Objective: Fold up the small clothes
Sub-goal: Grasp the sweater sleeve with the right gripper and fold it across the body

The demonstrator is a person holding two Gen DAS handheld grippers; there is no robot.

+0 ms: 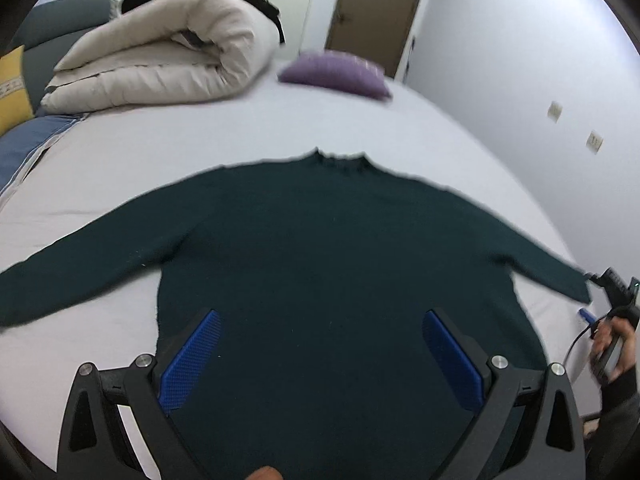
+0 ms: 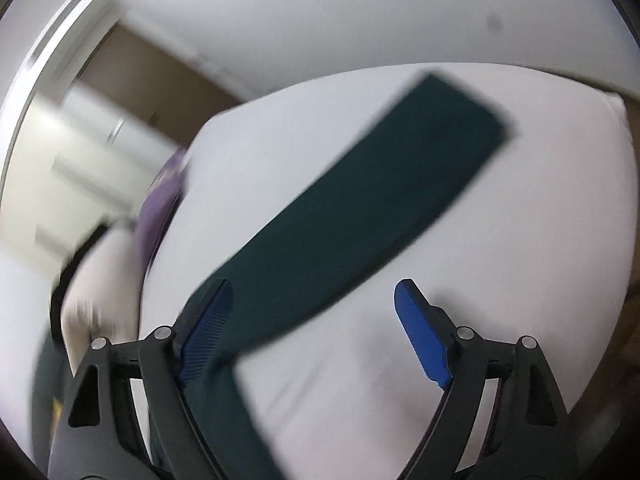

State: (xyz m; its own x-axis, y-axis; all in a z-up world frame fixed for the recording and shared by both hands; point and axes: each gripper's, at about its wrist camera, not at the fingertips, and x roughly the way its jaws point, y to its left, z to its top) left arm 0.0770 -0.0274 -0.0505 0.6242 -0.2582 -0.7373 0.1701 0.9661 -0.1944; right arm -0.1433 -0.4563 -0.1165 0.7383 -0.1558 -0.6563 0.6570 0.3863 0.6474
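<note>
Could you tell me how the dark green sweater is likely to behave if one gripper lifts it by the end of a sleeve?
The sweater lies flat and limp on the bed, so it would probably droop, not hold shape. Its sleeve is a long, thin strip, likely to trail and swing. The knit-looking cloth should give the blue pads decent grip, though blur hides its texture.

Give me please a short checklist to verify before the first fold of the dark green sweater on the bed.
1. Sweater lies flat, both sleeves spread: ok.
2. Left tool open above the hem, nothing clamped: ok.
3. Right tool open over the right sleeve, sleeve not pinched: ok.
4. Fold path free; purple pillow and rolled duvet lie apart from the sweater: ok.
5. Right wrist view sharp enough to aim: not ok, blurred.
6. Right cuff edge lies flat: cannot tell.
</note>
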